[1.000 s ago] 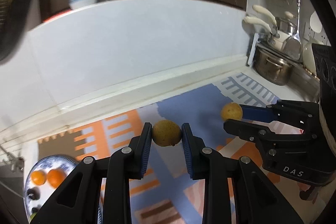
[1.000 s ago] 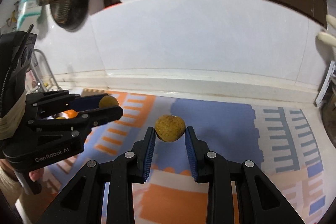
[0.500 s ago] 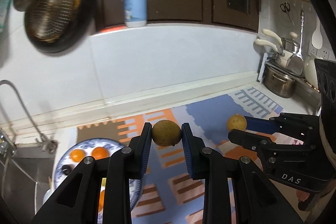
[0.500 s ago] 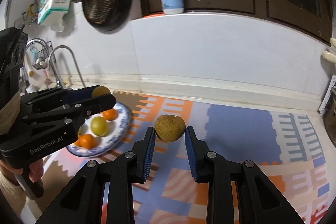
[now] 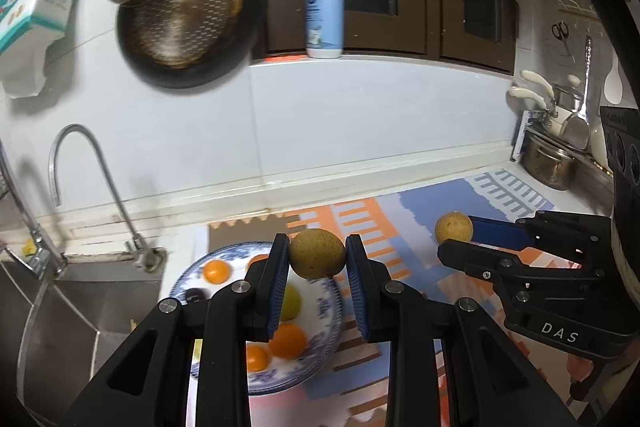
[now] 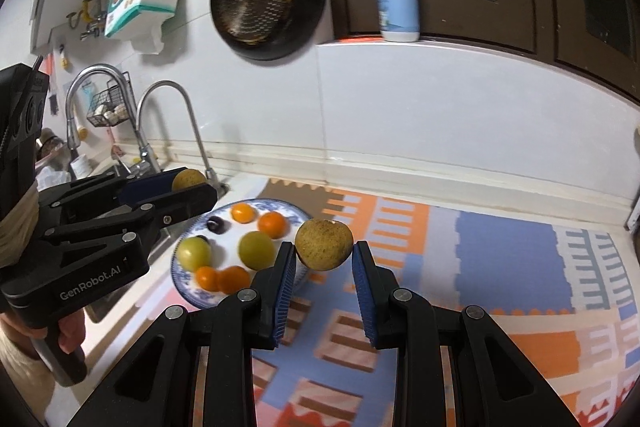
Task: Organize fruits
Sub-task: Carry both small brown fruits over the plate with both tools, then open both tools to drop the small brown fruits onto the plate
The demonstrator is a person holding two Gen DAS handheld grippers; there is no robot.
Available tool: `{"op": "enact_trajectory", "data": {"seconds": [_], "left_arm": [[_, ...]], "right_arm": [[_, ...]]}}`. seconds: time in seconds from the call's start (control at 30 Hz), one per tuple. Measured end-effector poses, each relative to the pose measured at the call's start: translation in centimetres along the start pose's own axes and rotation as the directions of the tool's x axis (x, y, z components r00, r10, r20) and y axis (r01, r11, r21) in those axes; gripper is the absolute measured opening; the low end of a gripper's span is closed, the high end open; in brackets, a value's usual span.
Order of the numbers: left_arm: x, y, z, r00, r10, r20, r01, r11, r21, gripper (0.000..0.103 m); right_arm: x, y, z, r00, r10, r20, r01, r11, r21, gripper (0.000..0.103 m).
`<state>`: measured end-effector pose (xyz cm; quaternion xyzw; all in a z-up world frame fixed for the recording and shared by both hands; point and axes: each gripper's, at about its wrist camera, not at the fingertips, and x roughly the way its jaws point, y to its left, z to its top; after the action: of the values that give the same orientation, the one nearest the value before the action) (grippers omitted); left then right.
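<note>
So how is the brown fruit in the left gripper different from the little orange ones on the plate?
The speckled brown round fruit is dull tan and rough-looking; the small orange fruits are bright and smooth. The brown fruit looks bigger than each orange one. It is pinched in the air by the left gripper, while the orange fruits lie on the blue-patterned white plate. Both kinds are round.

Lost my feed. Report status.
Left gripper shut on brown fruit. Right gripper shut on second brown fruit. Plate ahead, path clear.
</note>
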<state>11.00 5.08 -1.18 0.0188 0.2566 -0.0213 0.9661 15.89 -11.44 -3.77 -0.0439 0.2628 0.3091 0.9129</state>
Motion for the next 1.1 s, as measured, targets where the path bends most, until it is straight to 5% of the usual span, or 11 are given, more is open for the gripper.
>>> {"op": "enact_trajectory", "data": {"seconds": [0.57,1.1], "left_arm": [[0.5,7.4,-2.8,0.996,0.054,-0.071,-0.055,0.998,-0.017,0.028],[8.5,11.4,-4.0,0.973,-0.041,-0.227,0.050,0.998,0.033,0.028]], "right_arm": [[4.8,6.5,0.2,0.998,0.013,-0.056,-0.015,0.999,-0.029,0.030],[13.1,8.2,1.2,0.980,0.038,-0.193,-0.054,0.996,-0.078,0.030]]}}
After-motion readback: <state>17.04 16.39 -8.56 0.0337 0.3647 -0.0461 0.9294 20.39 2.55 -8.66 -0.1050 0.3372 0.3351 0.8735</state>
